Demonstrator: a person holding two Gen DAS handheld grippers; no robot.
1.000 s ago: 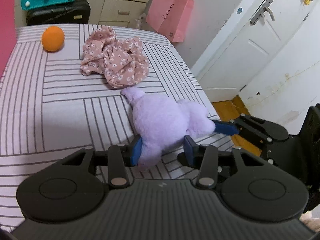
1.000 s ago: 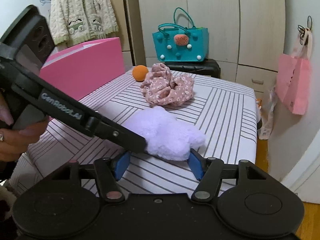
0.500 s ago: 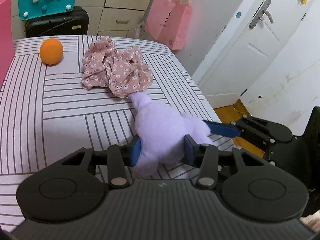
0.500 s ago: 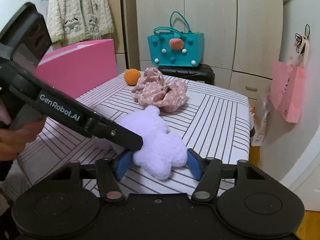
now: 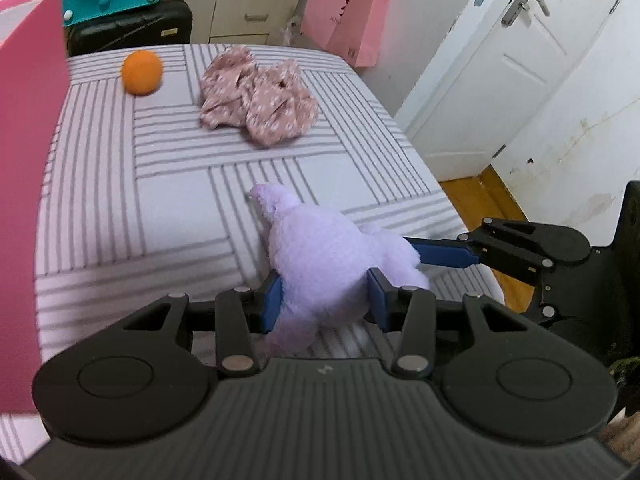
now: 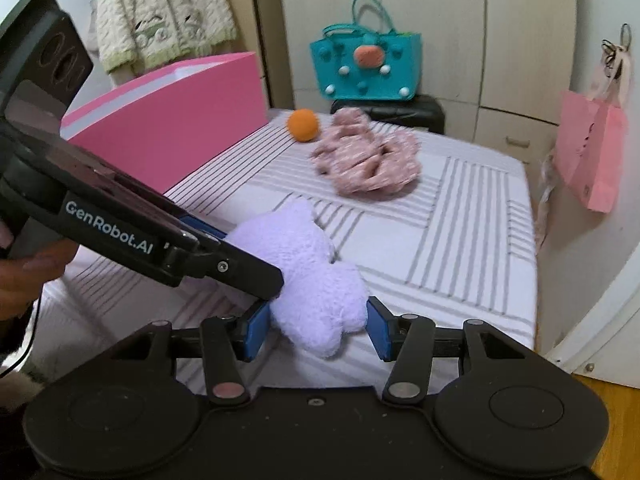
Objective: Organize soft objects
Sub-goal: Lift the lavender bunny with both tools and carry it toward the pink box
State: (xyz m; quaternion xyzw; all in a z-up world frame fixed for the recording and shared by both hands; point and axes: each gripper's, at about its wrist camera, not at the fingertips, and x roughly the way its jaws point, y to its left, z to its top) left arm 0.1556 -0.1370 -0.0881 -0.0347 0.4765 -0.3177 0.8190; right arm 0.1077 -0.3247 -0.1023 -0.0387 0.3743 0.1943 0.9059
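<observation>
A purple plush toy (image 5: 320, 256) (image 6: 308, 272) hangs just over the near corner of the striped bed (image 5: 120, 200), gripped from both sides. My left gripper (image 5: 326, 300) is shut on its lower body, the blue pads sunk into the fur. My right gripper (image 6: 316, 330) has the toy between its jaws, which are closing, and both pads press the fur. In the left wrist view one blue right finger (image 5: 440, 252) pokes into the toy's side. Farther back lie a crumpled pink floral cloth (image 5: 260, 100) (image 6: 368, 164) and an orange ball (image 5: 142, 72) (image 6: 303, 125).
A tall pink box (image 5: 24, 160) (image 6: 172, 120) stands along the bed's left side. Beyond the bed, a teal bag (image 6: 366, 68) sits on a black case. A pink paper bag (image 5: 348, 12) hangs by the white door (image 5: 500, 80). The bed's right edge drops to wooden floor.
Both grippers have drawn the plush toy back toward the near corner, away from the floral cloth it lay beside. The right jaws have narrowed onto the toy. The pink box now fills the left edge.
</observation>
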